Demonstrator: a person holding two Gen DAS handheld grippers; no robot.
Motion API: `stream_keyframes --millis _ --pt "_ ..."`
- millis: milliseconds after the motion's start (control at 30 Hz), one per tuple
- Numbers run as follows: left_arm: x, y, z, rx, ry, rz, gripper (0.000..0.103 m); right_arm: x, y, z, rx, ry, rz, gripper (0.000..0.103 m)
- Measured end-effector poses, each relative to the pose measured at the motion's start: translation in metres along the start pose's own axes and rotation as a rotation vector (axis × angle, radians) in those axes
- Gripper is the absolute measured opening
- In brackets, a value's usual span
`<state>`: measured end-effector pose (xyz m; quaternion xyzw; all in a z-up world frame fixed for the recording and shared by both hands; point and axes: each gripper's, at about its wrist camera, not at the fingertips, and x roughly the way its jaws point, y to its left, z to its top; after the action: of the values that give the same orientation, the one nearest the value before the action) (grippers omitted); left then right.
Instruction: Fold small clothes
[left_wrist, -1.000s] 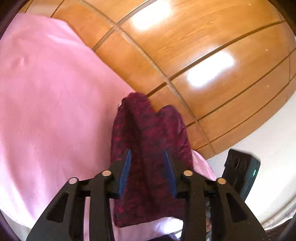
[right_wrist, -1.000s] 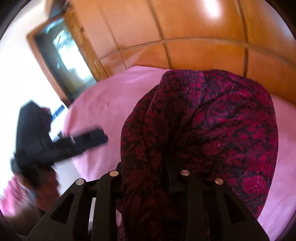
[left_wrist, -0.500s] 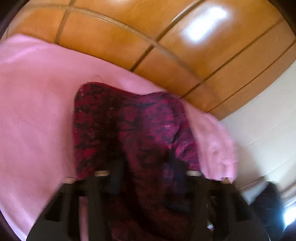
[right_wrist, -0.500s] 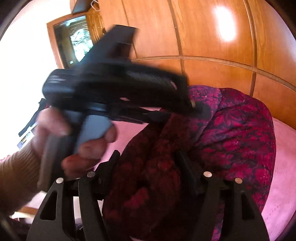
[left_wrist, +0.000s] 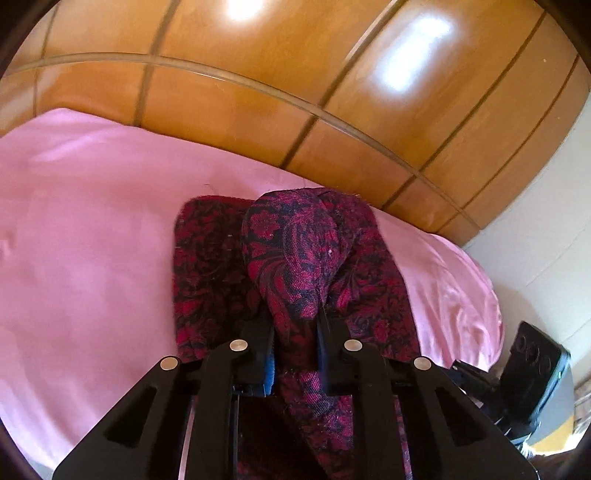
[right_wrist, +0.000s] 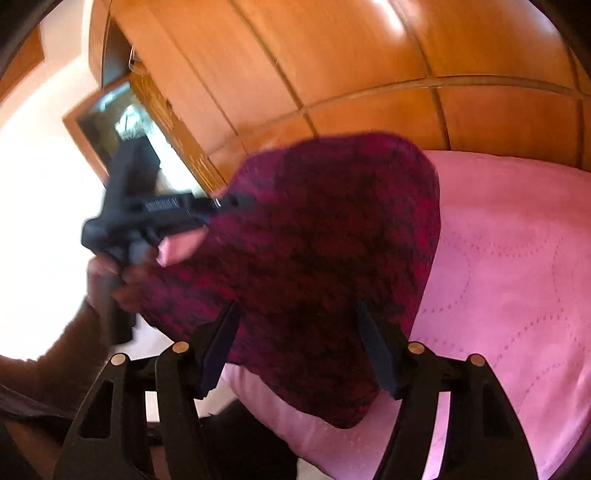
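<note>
Garment (left_wrist: 295, 258) edge pinched; pink bedcover (left_wrist: 92, 240) spreads leftward.

Bare pink bedspread (left_wrist: 92, 240) lies left of the garment (left_wrist: 303, 251).

The left gripper (left_wrist: 294, 345) is pinching a raised fold of the dark red floral garment (left_wrist: 295, 258). The garment is lying on a pink bedsheet (left_wrist: 85, 240), beside wooden panelling (left_wrist: 258, 92).

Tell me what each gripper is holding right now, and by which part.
The left gripper pinches a bunched fold of the dark red patterned cloth. The right gripper is open, holding nothing.
</note>
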<state>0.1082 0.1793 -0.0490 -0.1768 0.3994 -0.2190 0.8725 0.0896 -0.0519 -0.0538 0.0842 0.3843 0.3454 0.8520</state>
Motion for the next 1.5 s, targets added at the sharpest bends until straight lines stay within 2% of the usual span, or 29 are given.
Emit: stream_keyframes --millis 133,200,267,300,400,500,567,600,667,767,867,900,1000,1100,1233,1333,1367,1433,1500 --pt "0.008 0.028 -0.017 -0.033 0.035 0.171 0.017 0.027 0.034 -0.008 -0.143 0.009 -0.089 0.067" --pt "0.016 0.04 -0.024 -0.068 0.045 0.234 0.021 0.042 0.051 -0.014 -0.213 0.016 -0.142 0.068" --pt "0.015 0.046 -0.03 -0.101 0.026 0.25 0.023 0.062 0.067 -0.018 -0.314 0.015 -0.221 0.068" --pt "0.013 0.046 -0.031 -0.112 0.011 0.244 0.023 0.066 0.066 -0.022 -0.325 0.016 -0.238 0.069" --pt "0.011 0.033 -0.035 -0.071 -0.022 0.28 0.027 0.065 0.052 -0.016 -0.299 0.051 -0.203 0.069" --pt "0.011 0.021 -0.04 -0.035 -0.052 0.334 0.027 0.046 0.035 0.0 -0.21 0.121 -0.048 0.069" --pt "0.01 0.017 -0.042 -0.03 -0.069 0.365 0.027 0.029 0.021 0.021 -0.1 0.102 0.042 0.069" --pt "0.007 0.017 -0.043 -0.039 -0.076 0.364 0.027 0.021 0.018 0.03 -0.071 0.074 0.048 0.07" --pt "0.004 0.016 -0.043 -0.046 -0.089 0.367 0.027 0.018 0.01 0.057 -0.049 0.015 0.017 0.07" --pt "0.006 0.013 -0.045 -0.011 -0.09 0.393 0.027 0.039 0.009 0.087 -0.053 0.013 -0.055 0.067" --pt "0.009 0.016 -0.046 -0.002 -0.089 0.402 0.027 0.076 0.002 0.11 -0.053 0.07 -0.098 0.062" --pt "0.012 0.019 -0.046 -0.009 -0.085 0.404 0.032 0.088 0.002 0.112 -0.061 0.095 -0.131 0.061" --pt "0.018 0.024 -0.048 -0.004 -0.076 0.414 0.032 0.135 -0.014 0.123 -0.075 0.208 -0.213 0.061" --pt "0.023 0.024 -0.049 0.008 -0.074 0.437 0.032 0.158 -0.023 0.119 -0.082 0.248 -0.269 0.064" --pt "0.019 0.024 -0.052 -0.011 -0.102 0.477 0.044 0.142 -0.024 0.114 -0.075 0.201 -0.233 0.068" --pt "0.011 0.023 -0.056 -0.022 -0.122 0.507 0.048 0.114 -0.024 0.113 -0.058 0.105 -0.162 0.085" --pt "0.009 0.021 -0.057 -0.019 -0.125 0.52 0.048 0.102 -0.025 0.111 -0.052 0.07 -0.153 0.097" --pt "0.008 0.02 -0.059 -0.014 -0.127 0.537 0.048 0.074 -0.036 0.102 -0.002 -0.001 -0.138 0.1" --pt "0.009 0.021 -0.061 -0.006 -0.121 0.537 0.048 0.057 -0.052 0.09 0.057 -0.008 -0.107 0.1"
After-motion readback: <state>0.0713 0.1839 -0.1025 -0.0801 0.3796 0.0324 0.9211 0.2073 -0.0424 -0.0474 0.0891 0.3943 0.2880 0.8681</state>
